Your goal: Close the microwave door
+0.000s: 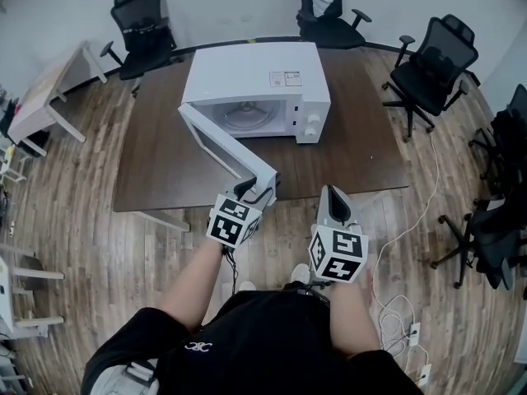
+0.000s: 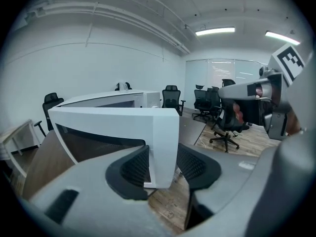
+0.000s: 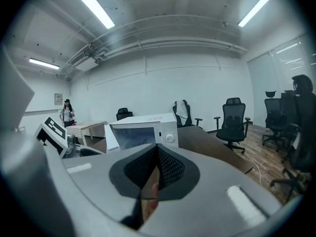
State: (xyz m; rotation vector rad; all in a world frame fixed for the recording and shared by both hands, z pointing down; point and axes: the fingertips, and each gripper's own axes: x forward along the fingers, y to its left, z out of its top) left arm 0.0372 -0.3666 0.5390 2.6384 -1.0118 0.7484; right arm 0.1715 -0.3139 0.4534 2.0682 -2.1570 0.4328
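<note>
My left gripper [image 2: 162,164] clamps the free edge of the microwave door [image 1: 230,151], which stands wide open on the microwave [image 1: 263,76] on the table [image 1: 165,171], my right gripper [image 3: 157,167] is closed and empty, and I judge the door light, rigid and best steered from that edge.

Bright ceiling strips [image 3: 91,5] — fisheye edges dark, foreground seemingly soft.

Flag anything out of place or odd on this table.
The microwave door: it hangs wide open, swung out toward the table edge, its free end between the jaws of the left gripper. Nothing spilled or damaged.
</note>
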